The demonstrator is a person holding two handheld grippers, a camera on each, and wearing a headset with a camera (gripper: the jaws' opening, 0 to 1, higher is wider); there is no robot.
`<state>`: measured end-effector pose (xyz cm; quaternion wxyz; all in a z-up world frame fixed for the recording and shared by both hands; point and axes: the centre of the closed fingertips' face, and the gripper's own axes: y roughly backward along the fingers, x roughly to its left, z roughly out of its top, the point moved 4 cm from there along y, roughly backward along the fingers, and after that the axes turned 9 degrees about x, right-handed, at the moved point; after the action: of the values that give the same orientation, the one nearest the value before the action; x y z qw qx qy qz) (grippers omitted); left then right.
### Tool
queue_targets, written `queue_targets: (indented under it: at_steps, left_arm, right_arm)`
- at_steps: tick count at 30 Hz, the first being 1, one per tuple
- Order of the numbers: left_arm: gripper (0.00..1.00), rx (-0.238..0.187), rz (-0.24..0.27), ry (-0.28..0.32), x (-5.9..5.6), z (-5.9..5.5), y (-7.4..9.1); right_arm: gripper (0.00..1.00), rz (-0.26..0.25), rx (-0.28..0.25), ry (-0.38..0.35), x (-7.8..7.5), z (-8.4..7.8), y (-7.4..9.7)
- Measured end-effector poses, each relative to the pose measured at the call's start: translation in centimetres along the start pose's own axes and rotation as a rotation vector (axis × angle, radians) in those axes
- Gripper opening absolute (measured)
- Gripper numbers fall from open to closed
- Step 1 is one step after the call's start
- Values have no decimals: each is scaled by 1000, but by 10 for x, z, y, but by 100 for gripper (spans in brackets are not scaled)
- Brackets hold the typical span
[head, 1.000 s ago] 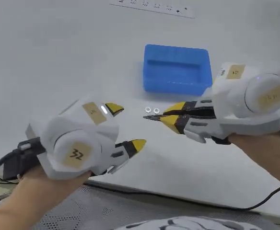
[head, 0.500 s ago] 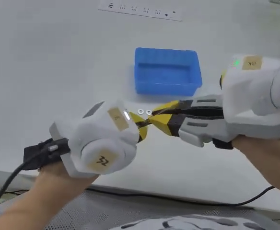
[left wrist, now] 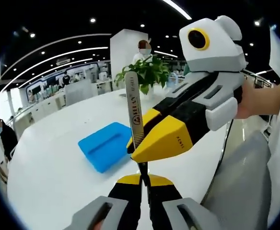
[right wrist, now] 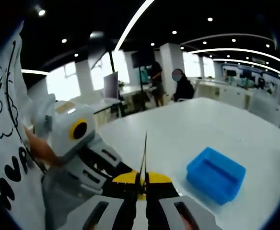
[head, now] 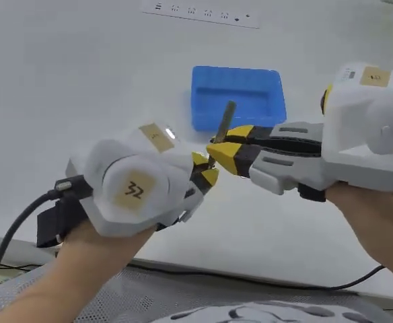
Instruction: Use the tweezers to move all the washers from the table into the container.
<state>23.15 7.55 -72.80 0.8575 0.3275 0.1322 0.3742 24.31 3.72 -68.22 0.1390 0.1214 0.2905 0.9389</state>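
A pair of metal tweezers [head: 225, 121] stands nearly upright between the two grippers, above the white table [head: 82, 81]. My right gripper [head: 220, 149] is shut on its middle, and my left gripper [head: 206, 171] is shut on its dark lower end. In the left gripper view the tweezers [left wrist: 134, 105] rise from my own jaws [left wrist: 142, 179] through the right gripper's yellow jaws [left wrist: 147, 141]. In the right gripper view the tweezers [right wrist: 143, 153] show edge-on between my jaws [right wrist: 141, 179], with the left gripper [right wrist: 118, 167] alongside. The blue container [head: 237, 84] lies just beyond.
A white power strip [head: 203, 13] lies at the table's far edge. A black cable [head: 15, 222] trails from the left gripper, and another cable [head: 358, 279] runs along the near table edge. A grey mesh surface [head: 116, 296] sits below the table.
The left gripper has moved right and closed on the tweezers' end. The tweezers have swung from pointing left along the table to nearly upright. The right gripper has risen slightly.
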Motion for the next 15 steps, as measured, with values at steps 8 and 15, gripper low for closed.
queue_targets:
  at_steps: [8,15]
  left_arm:
    - [20,3,32,126,7,-18,-1]
    - [25,10,161,211,20,-38,32]
  right_arm:
    - [2,-36,-71,-68,-23,1,-3]
    - [3,-86,-94,-75,-46,-1,-20]
